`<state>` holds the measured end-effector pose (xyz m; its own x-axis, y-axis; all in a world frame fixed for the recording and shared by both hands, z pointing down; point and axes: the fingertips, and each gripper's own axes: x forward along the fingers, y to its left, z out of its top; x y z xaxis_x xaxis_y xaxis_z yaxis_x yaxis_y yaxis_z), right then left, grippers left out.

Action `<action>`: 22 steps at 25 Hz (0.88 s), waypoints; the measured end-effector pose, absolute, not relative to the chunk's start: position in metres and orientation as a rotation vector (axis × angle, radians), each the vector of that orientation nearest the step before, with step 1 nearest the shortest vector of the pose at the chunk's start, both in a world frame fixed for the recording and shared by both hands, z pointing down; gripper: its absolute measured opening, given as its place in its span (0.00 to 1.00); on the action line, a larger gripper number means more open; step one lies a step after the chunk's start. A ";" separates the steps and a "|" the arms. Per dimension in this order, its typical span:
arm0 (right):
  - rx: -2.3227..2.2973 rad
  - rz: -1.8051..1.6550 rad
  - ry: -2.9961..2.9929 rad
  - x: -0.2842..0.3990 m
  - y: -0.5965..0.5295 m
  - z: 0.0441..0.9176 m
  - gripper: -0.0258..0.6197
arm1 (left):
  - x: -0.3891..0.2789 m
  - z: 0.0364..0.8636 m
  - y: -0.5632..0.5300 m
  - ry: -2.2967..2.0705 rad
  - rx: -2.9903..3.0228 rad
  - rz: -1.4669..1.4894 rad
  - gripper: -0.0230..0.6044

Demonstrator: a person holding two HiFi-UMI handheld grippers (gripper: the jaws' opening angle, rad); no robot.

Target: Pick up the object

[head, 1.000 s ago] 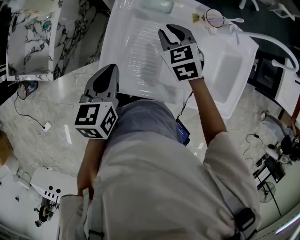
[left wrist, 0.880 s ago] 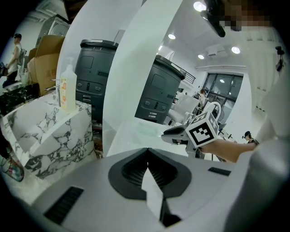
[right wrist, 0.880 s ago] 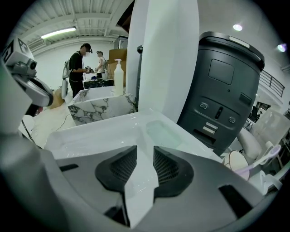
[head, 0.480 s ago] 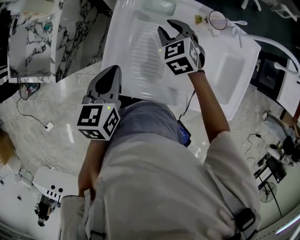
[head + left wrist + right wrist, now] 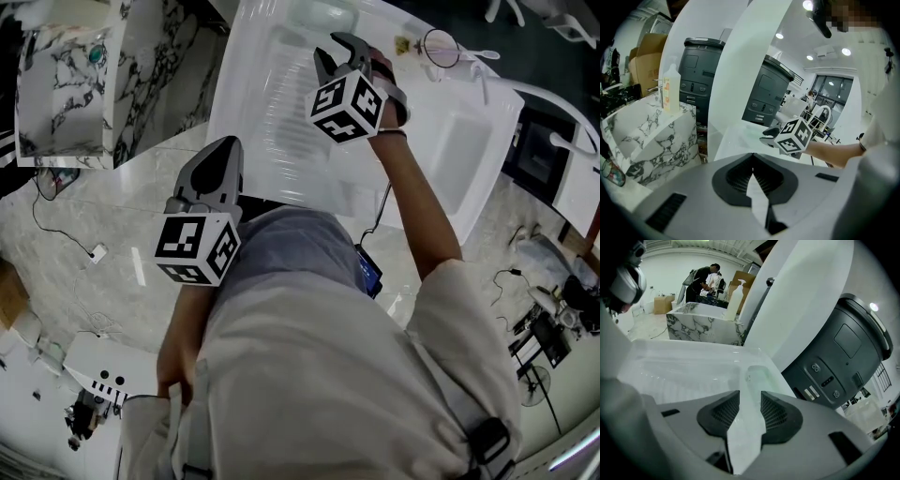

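A pale green, see-through object [image 5: 319, 11] lies at the far end of the white ribbed drainboard [image 5: 281, 112]. In the right gripper view that object [image 5: 758, 377] sits just beyond the jaw tips. My right gripper [image 5: 336, 54] hovers over the drainboard, close to it. Its jaws [image 5: 750, 397] have just been opening and stand open, with only the white surface showing between them. My left gripper [image 5: 223, 142] hangs back off the counter's near edge, by the person's body. Its jaws [image 5: 752, 157] meet at the tips and hold nothing.
A sink basin [image 5: 459, 141] with a curved white tap [image 5: 553, 89] lies right of the drainboard. Round glasses [image 5: 429, 37] rest at the back. A marbled box [image 5: 66, 84] with a soap bottle [image 5: 671, 91] stands left. Dark machines [image 5: 834, 357] stand behind; people [image 5: 701, 282] stand far off.
My right gripper has slid toward the far end of the drainboard, rolled its wrist, and spread its jaws wider. The left gripper has stayed where it was.
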<state>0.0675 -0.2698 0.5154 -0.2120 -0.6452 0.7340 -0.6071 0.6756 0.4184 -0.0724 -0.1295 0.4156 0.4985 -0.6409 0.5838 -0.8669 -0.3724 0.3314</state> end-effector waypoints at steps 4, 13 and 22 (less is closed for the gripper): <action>0.947 -0.099 -1.846 0.065 -0.273 0.527 0.24 | -0.077 0.417 -0.130 -1.237 2.128 0.480 0.04; 0.892 -0.213 -1.705 0.062 -0.291 0.547 0.26 | -0.094 0.419 -0.130 -1.256 2.107 0.480 0.04; 0.881 -0.221 -1.660 0.061 -0.311 0.555 0.26 | -0.102 0.417 -0.129 -1.252 2.106 0.475 0.04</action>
